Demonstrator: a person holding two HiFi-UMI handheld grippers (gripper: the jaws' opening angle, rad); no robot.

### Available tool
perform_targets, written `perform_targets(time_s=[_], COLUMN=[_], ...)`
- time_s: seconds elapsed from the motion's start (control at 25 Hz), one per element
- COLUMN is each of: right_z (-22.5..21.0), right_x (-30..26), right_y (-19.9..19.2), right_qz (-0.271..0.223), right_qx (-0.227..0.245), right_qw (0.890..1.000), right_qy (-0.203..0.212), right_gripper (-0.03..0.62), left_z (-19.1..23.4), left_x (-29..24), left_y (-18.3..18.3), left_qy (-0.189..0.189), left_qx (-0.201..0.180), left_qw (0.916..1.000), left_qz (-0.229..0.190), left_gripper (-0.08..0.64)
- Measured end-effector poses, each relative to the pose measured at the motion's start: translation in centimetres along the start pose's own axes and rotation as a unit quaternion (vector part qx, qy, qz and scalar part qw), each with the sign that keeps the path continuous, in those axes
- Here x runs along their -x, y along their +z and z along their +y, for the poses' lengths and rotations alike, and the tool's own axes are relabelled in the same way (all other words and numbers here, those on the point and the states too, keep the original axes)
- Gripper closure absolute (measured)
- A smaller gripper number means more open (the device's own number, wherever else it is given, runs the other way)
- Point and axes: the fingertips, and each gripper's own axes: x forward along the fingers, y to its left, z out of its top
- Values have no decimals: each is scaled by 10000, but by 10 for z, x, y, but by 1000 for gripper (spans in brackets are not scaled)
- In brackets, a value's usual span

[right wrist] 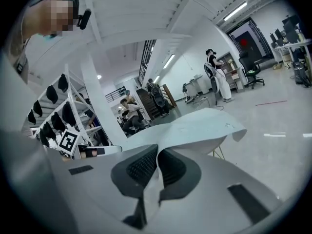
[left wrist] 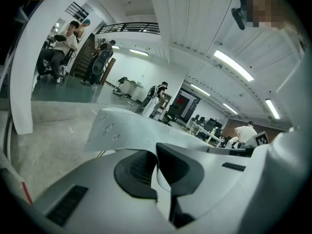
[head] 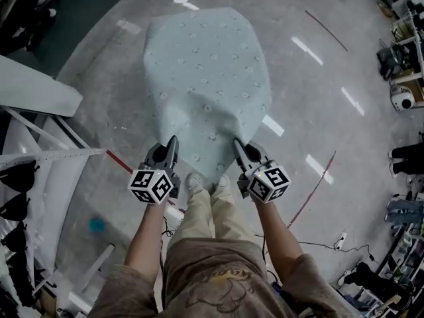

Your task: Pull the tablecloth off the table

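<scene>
A pale blue-grey tablecloth [head: 205, 78] with small printed marks covers the table in front of me and sags at its near edge. My left gripper [head: 173, 139] is shut on the cloth's near left corner, my right gripper [head: 236, 141] on the near right corner. In the left gripper view the cloth [left wrist: 126, 130] runs from between the dark pads [left wrist: 139, 172] out over the table. In the right gripper view the cloth [right wrist: 195, 128] is pinched between the pads [right wrist: 141, 167] and stretches away; a table leg [right wrist: 218, 152] shows beneath it.
White shelving with hanging dark caps [head: 20, 177] stands close on my left. A grey floor with red tape lines [head: 311, 191] surrounds the table. Cables and a power strip [head: 341, 240] lie at right. People and desks [right wrist: 217, 77] are farther off.
</scene>
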Motion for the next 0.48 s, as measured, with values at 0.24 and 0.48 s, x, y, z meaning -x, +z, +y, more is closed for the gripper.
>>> perform_targets(time_s=[0.24, 0.48], right_z=[28, 58], right_x=[16, 42], right_y=[70, 109], right_qz=[-423, -663], right_qx=[277, 547], right_qw=[9986, 9961], right_qy=[154, 204], right_gripper=[584, 584], left_z=[-39, -71], left_x=[15, 42], left_y=[70, 98], left_qy=[-145, -270], left_qx=[-455, -651], left_qw=[9984, 9969], left_qz=[-316, -351], left_gripper=[540, 540])
